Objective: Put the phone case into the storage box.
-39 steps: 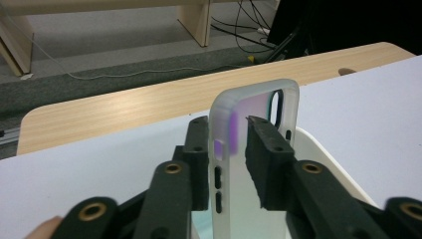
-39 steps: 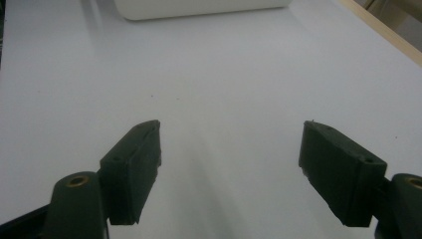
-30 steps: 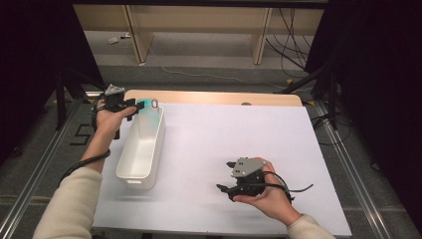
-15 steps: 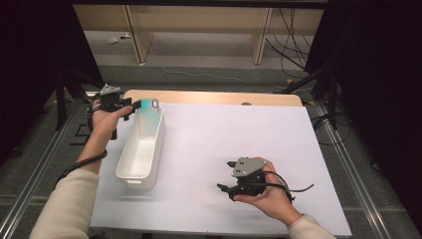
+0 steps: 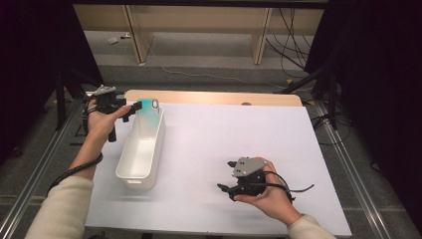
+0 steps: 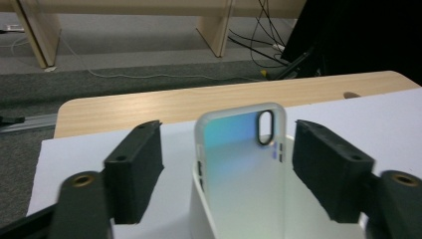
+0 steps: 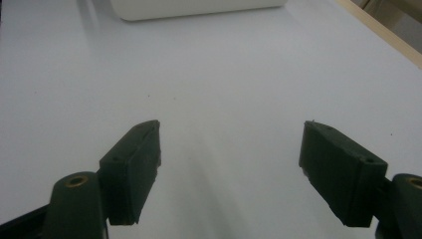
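**Phone case upright in the bin, left gripper open around it**

White sheet over a wooden table (image 5: 214, 97), bare floor and trestle legs beyond. Long white plastic bin (image 5: 142, 149) on the left part of the sheet, long axis running away from the person. Iridescent phone case (image 5: 148, 113) propped at the bin's far end, standing on its short edge, camera cutout at the top, back panel leaning toward the far wall.

Left gripper (image 5: 124, 108) held just off the bin's far-left corner, aimed across at the case. From the left gripper view: jaws spread wide, gripping nothing, phone case (image 6: 241, 164) centred in the gap, clear air on both sides, neither pad touching. Case face-on to the gripper, its long axis vertical, its width spanning most of the gap between the pads.

Right gripper (image 5: 226, 189) resting low on the sheet near the front edge, well apart from the bin, jaws likewise wide and empty, pointed leftward with only the bin's near end (image 7: 199, 7) far ahead.

Nearer hand by far: the left. Likely requirement for a pickup: straight advance, then closing across the case's width.
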`<state>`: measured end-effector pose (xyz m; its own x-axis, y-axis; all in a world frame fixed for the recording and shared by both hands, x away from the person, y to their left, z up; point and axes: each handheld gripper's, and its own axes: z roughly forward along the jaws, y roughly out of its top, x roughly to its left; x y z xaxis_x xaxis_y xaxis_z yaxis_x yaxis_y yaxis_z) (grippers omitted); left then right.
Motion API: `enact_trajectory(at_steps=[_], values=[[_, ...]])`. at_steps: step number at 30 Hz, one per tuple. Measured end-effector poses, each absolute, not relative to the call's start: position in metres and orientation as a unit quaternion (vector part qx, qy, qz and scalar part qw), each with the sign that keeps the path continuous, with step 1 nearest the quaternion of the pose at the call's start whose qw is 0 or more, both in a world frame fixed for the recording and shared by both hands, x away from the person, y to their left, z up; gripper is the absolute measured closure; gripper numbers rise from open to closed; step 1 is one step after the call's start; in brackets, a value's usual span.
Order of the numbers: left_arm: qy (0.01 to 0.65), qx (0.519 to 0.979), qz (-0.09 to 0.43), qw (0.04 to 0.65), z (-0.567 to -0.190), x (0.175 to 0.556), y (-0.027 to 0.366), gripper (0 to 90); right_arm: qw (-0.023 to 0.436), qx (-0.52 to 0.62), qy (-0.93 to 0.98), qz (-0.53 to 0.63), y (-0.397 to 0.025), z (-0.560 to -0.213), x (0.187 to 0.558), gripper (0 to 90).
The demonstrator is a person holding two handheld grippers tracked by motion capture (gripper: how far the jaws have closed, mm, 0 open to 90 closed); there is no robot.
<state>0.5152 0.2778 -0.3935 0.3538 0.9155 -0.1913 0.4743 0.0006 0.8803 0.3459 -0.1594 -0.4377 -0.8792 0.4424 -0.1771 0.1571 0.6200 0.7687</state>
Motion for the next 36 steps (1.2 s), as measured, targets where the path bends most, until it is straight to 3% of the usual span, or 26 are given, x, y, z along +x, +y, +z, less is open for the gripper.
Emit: enact_trajectory(at_steps=[4, 9, 36], values=[[0.514, 0.674, 0.237, 0.475, -0.388, 0.507, 0.275, 15.5, 0.177, 0.17, 0.882, 0.402, -0.16, -0.438, 0.346, 25.6], [0.507, 0.679, 0.244, 0.472, -0.385, 0.5, 0.274, 11.6, 0.177, 0.17, 0.882, 0.402, -0.159, -0.438, 0.346, 25.4], [0.44, 0.703, 0.232, 0.509, -0.384, 0.434, 0.24, 10.5, 0.174, 0.177, 0.88, 0.405, -0.162, -0.436, 0.347, 25.2]])
